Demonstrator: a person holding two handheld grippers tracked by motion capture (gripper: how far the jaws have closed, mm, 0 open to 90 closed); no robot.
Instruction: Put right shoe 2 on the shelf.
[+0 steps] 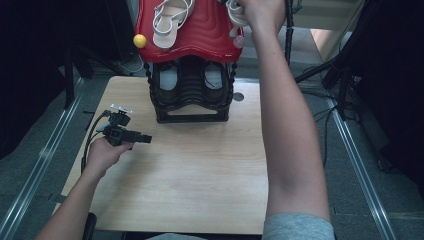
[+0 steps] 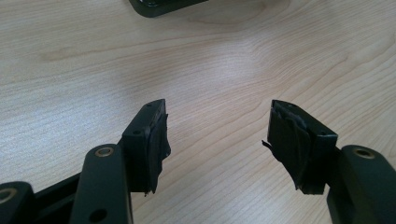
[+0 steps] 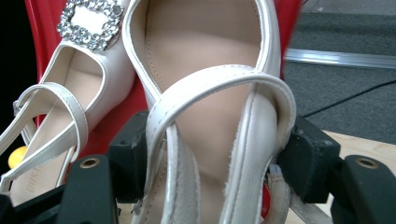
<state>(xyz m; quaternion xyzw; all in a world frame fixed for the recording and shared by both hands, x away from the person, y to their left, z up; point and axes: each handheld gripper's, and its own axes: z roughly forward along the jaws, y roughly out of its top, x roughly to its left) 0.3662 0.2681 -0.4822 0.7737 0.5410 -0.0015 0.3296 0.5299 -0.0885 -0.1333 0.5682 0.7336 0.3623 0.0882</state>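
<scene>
Cream shoe: glossy cream patent heeled sandal w/ strap (image 3: 219, 140), heel end clamped betw. the right tongs (image 3: 215, 163); sits up at the red shelf's right end, above the bench's far edge.
Right tongs: narrow-ish, both black pads pressed on the sandal's heel cup, one each side; strap loops across just above them. In high view the person's right hand (image 1: 260, 12) is up at the shelf's right end, forearm stretched over the bench's right half.
Second shoe: matching cream sandal w/ square rhinestone buckle (image 3: 60, 93), lying on the shelf just beside the held one, on its left in right gripper view; in high view it lies near the shelf's middle (image 1: 170, 22).
Red shelf: wavy red plastic top tier of shoe rack (image 1: 200, 35); yellow ball cap (image 1: 140, 41) at its left corner, pink one at right.
Lower tier: black plastic rack tier (image 1: 192, 95) w/ pair of dark shoes, standing on the bench's far edge, centre.
Left tongs: wide apart, nothing betw. them (image 2: 217, 135); bare wood under them. High view: left hand (image 1: 102, 152) holds them low near the bench's left edge, pointing right, well apart from the rack.
Bench: light wood-grain top (image 1: 200, 175); near half bare.
</scene>
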